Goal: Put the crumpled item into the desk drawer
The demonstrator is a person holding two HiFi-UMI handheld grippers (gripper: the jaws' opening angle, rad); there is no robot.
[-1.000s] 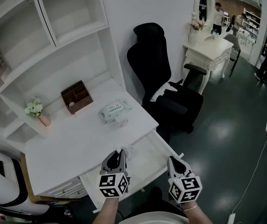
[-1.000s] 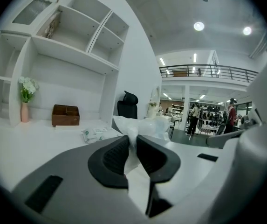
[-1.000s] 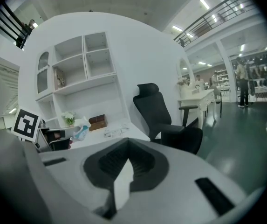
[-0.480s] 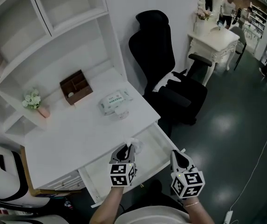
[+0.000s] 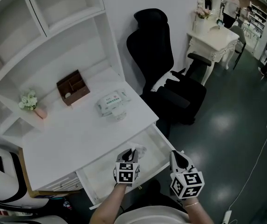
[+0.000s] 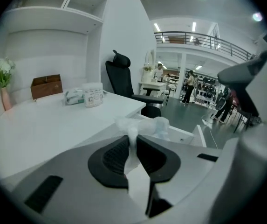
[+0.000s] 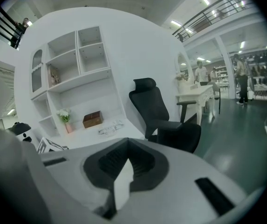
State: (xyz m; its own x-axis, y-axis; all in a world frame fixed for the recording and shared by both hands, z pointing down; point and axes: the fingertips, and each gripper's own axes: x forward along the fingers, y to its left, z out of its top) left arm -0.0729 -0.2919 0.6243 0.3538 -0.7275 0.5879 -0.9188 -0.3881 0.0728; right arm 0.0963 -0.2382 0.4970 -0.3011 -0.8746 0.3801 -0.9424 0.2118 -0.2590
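A crumpled white tissue (image 6: 145, 126) bulges out past the tips of my left gripper (image 6: 132, 143), whose jaws are shut on a pinched strip of it. From the head view, the left gripper (image 5: 131, 153) holds the tissue (image 5: 139, 150) over the open white desk drawer (image 5: 103, 175), just in front of the desk top's edge. My right gripper (image 5: 175, 156) hovers at the drawer's right front corner. In the right gripper view its jaws (image 7: 127, 141) are shut with nothing between them. The drawer's rim (image 6: 189, 135) shows beyond the tissue.
On the white desk (image 5: 68, 134) are a brown wooden organiser (image 5: 72, 87), a wipes pack (image 5: 110, 99) and a small flower vase (image 5: 30, 105). A black office chair (image 5: 166, 78) stands right of the desk. A white dressing table (image 5: 215, 36) and people are farther back.
My left gripper has carried the tissue to the right and forward, from the desk edge to over the open drawer. The right gripper has barely moved.
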